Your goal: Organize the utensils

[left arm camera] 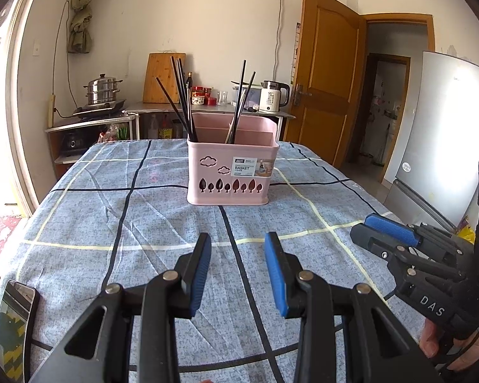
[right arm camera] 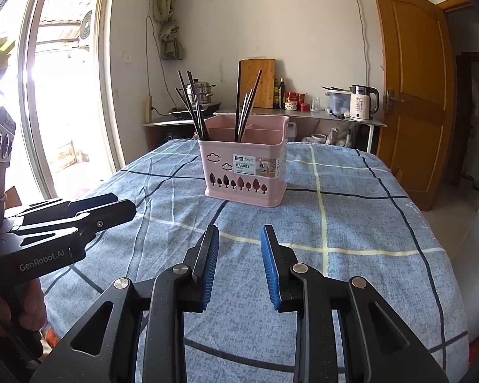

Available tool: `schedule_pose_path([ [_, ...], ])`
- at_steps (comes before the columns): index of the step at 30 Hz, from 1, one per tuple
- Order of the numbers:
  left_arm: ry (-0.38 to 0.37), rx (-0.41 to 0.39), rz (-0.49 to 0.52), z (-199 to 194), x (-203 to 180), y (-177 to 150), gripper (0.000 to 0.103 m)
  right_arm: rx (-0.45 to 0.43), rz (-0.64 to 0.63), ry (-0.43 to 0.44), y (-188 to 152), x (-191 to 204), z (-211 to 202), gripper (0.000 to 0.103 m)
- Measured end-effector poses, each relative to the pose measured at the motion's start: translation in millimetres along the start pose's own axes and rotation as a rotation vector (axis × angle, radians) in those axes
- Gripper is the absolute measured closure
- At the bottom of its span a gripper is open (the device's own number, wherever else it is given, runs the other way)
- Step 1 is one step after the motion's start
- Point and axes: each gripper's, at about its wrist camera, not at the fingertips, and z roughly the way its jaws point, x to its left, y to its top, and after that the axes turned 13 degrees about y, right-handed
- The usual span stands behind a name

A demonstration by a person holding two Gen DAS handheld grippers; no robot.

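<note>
A pink utensil basket (left arm camera: 232, 172) stands upright on the blue checked tablecloth, also in the right wrist view (right arm camera: 246, 172). Several dark chopsticks (left arm camera: 182, 102) lean in its left compartment and a few more (left arm camera: 241, 105) in its middle compartment; they also show in the right wrist view (right arm camera: 193, 108). My left gripper (left arm camera: 238, 249) is open and empty, low over the cloth short of the basket. My right gripper (right arm camera: 239, 242) is open and empty, beside the left one. Each gripper shows in the other's view, the right one (left arm camera: 376, 229) and the left one (right arm camera: 118, 204).
A phone (left arm camera: 12, 325) lies at the table's near left corner. Behind the table stands a counter with a steamer pot (left arm camera: 102, 91), a cutting board (left arm camera: 164, 76), jars and a kettle (left arm camera: 273, 97). A fridge (left arm camera: 447, 134) and a wooden door (left arm camera: 325, 73) are to the right.
</note>
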Motion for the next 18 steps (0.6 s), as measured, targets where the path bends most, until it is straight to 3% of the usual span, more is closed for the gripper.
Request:
schedule_pose_path([
  [18,0.004,0.002,0.008,-0.2,-2.5,-1.8,0.067,0.0,-0.005,0.005,0.0,0.9,-0.8,0.075],
])
